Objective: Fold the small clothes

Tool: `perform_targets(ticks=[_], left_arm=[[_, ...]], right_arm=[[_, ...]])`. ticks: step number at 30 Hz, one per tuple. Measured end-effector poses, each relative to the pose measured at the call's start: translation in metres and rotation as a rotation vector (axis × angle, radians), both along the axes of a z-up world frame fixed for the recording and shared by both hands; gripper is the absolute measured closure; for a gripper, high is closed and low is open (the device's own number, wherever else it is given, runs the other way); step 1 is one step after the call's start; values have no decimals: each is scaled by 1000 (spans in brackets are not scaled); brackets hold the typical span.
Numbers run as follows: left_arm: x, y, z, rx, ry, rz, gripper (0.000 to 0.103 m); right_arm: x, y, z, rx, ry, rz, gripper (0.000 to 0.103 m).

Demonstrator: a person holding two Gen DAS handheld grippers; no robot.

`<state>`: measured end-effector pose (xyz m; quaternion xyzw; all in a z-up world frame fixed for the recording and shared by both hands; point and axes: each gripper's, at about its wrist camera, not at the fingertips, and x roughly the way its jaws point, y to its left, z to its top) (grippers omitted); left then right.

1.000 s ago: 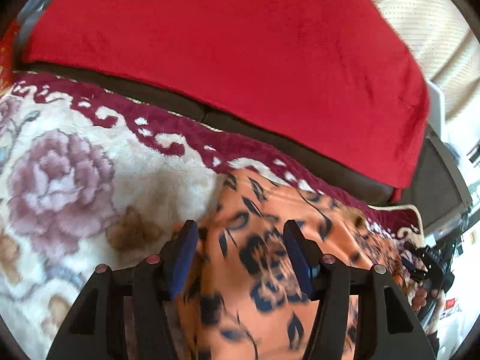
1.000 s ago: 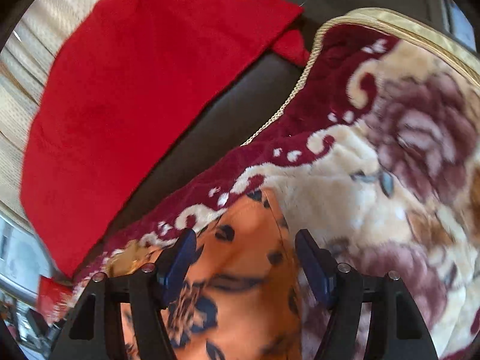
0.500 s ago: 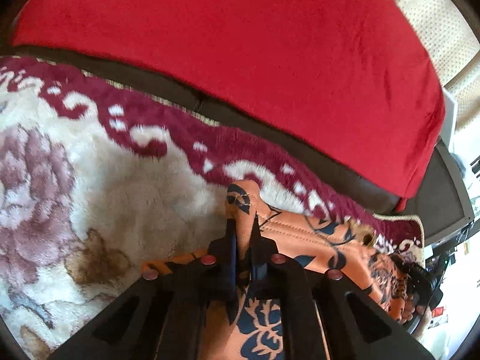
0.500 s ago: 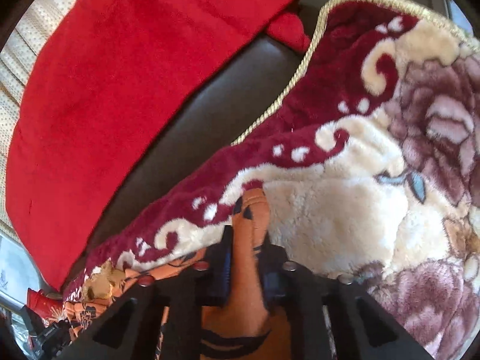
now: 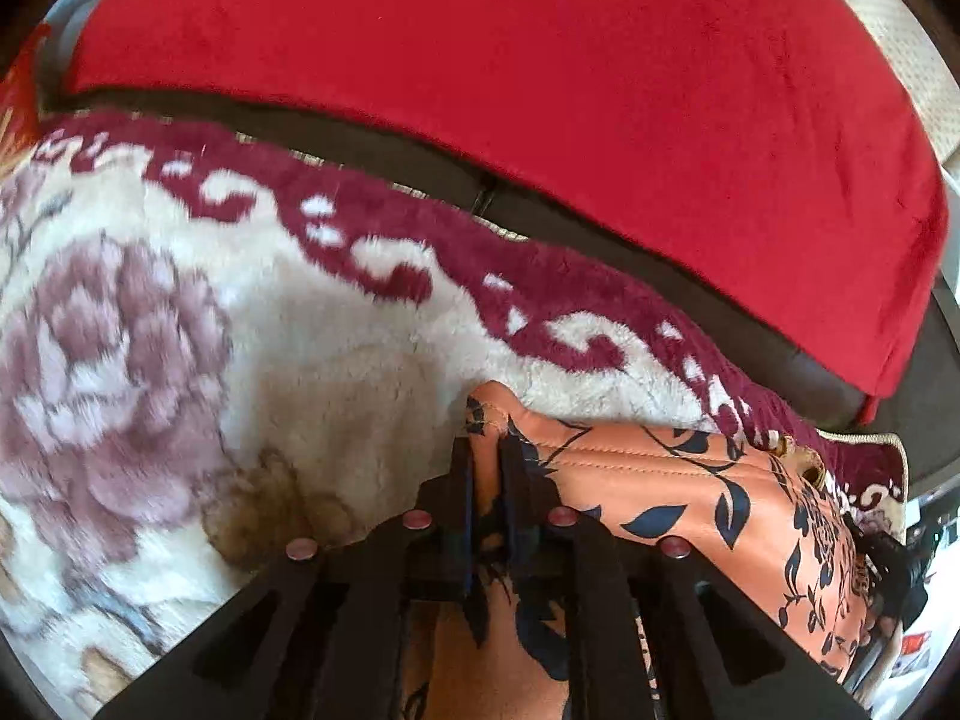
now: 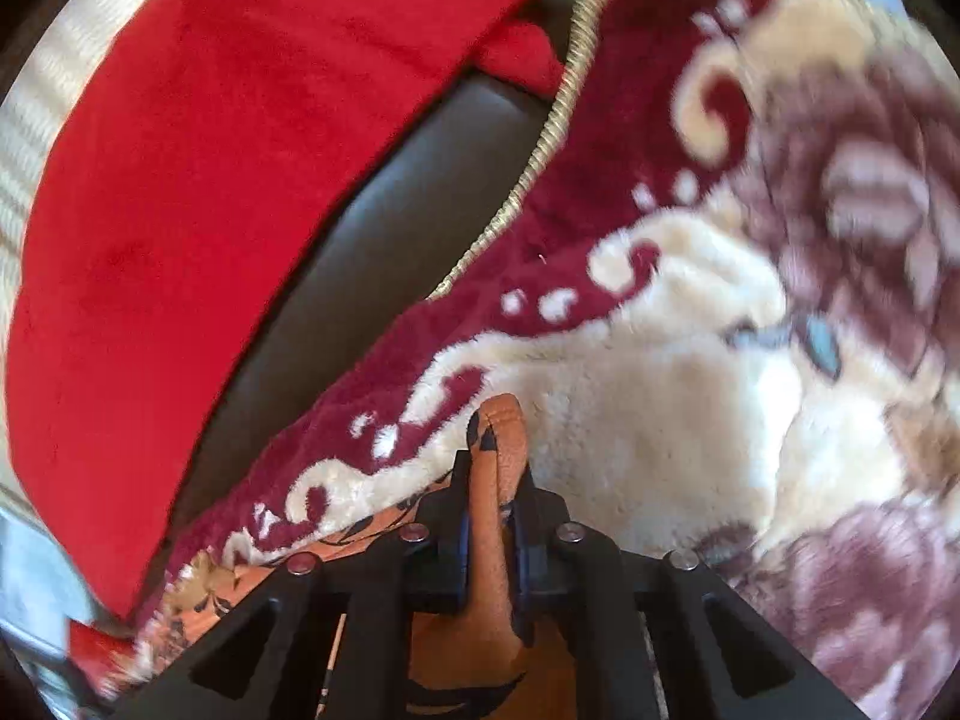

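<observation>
An orange garment with dark blue leaf print (image 5: 672, 480) lies on a floral plush blanket (image 5: 180, 330). My left gripper (image 5: 487, 450) is shut on one corner of the garment, and the hem stretches from it to the right, lifted off the blanket. My right gripper (image 6: 493, 468) is shut on the other corner of the garment (image 6: 498, 426), whose tip pokes out beyond the fingers. The rest of the garment hangs below both grippers and is mostly hidden by them.
The blanket (image 6: 690, 390) has a maroon border and covers a dark leather sofa seat (image 6: 372, 228). A red cloth (image 5: 510, 90) drapes over the sofa back; it also shows in the right wrist view (image 6: 210, 150). A cream textured cover (image 5: 888, 30) sits behind.
Both grippers were open over the flat garment a second ago. They closed on its two corners and have since pulled them up and back, stretching the hem between them.
</observation>
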<state>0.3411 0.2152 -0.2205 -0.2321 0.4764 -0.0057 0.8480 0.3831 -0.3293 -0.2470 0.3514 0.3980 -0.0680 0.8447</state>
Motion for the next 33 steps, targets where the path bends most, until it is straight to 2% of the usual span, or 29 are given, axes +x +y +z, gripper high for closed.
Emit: perform_targets(ticks=[3, 6, 8, 11, 14, 18, 22, 24, 27, 29, 31, 33], left_arm=[[-10, 8, 20, 9, -59, 45, 86], [-29, 15, 47, 95, -156, 113, 73], [-40, 12, 61, 130, -205, 100, 60], [-53, -11, 69, 153, -234, -4, 58], [-68, -53, 65, 202, -227, -160, 57], [-91, -84, 55, 257, -197, -301, 57], [-109, -91, 52, 256, -194, -313, 55], [-110, -93, 46, 270, -165, -320, 54], [-111, -92, 36, 295, -124, -309, 51], [-113, -90, 35, 330, -127, -295, 43], [-116, -85, 32, 389, -129, -270, 43], [-114, -80, 24, 430, -119, -257, 43]], right_arm=[[-7, -4, 14, -9, -43, -14, 83], [-16, -1, 35, -73, -89, -15, 79], [-27, 3, 53, -111, -128, 0, 78], [-44, 18, 73, -172, -168, 52, 76], [-58, 37, 81, -146, -156, 140, 76], [-74, 66, 86, -154, -151, 244, 76], [-104, 91, 76, -156, -151, 333, 76], [-115, 106, 70, -171, -152, 380, 76], [-123, 135, 60, -263, -117, 469, 76], [-123, 149, 36, -324, 12, 526, 75], [-139, 152, 32, -355, -17, 522, 75], [-152, 154, 33, -380, 4, 539, 75]])
